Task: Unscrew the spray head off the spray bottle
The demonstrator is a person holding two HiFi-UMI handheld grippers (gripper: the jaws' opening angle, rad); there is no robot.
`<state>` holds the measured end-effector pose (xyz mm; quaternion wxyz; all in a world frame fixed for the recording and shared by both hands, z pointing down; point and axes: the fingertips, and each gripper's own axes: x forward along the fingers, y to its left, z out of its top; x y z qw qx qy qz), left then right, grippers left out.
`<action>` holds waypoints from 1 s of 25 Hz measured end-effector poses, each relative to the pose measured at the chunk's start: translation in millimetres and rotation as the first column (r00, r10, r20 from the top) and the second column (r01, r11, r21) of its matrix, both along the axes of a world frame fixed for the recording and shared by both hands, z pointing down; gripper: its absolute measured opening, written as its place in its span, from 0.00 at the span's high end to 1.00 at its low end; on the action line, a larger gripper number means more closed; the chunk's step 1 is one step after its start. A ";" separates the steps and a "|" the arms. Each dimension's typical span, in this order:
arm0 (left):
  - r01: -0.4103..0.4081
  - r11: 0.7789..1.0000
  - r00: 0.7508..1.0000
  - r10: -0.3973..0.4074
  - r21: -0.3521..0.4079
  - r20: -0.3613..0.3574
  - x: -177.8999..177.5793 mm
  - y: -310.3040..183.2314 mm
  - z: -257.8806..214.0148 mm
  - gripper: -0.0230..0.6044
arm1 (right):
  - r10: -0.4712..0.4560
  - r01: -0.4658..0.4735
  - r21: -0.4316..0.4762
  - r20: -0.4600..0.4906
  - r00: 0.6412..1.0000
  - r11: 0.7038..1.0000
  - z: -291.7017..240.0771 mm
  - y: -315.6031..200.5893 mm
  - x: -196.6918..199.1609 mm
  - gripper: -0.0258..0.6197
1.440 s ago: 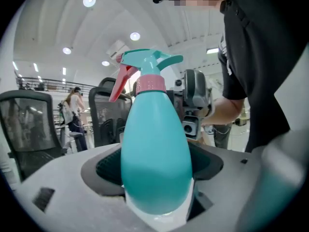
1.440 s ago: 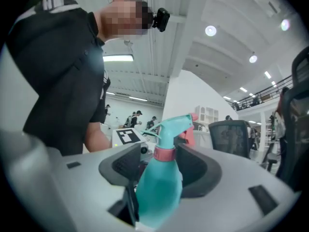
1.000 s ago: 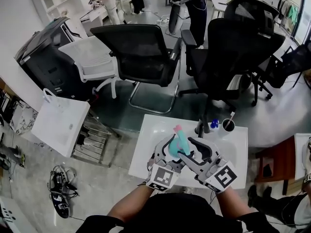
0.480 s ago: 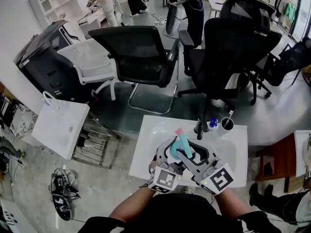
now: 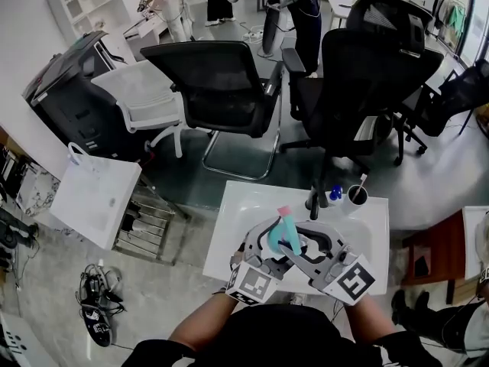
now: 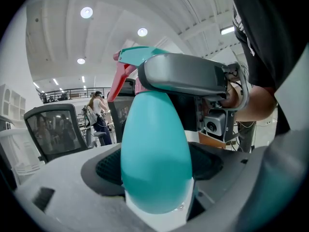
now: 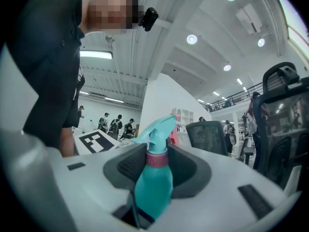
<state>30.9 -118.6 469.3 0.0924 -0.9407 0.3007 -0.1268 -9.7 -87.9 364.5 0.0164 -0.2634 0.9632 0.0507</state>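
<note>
The right gripper (image 7: 157, 169) had just been closing and sat on the pink collar (image 7: 157, 159) under the teal spray head (image 7: 155, 129), its pads against both sides. The left gripper (image 6: 157, 167) clamped the rounded teal body of the spray bottle (image 6: 154, 139), holding it raised above the near part of the white tabletop (image 5: 237, 205). Both grippers met close in front of the person. The likely trouble was slip: the body looked smooth and tapered, so it could turn inside the left pads along with the collar. A narrow hold on the collar could also skid off onto the trigger, tilting the bottle out of the left grip.
</note>
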 end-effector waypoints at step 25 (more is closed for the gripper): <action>-0.460 0.887 0.887 0.461 -0.054 0.018 12.5 54.0 -0.1 0.33 | -0.433 0.438 0.002 -0.153 0.888 0.899 12.2 44.4 -3.3 0.72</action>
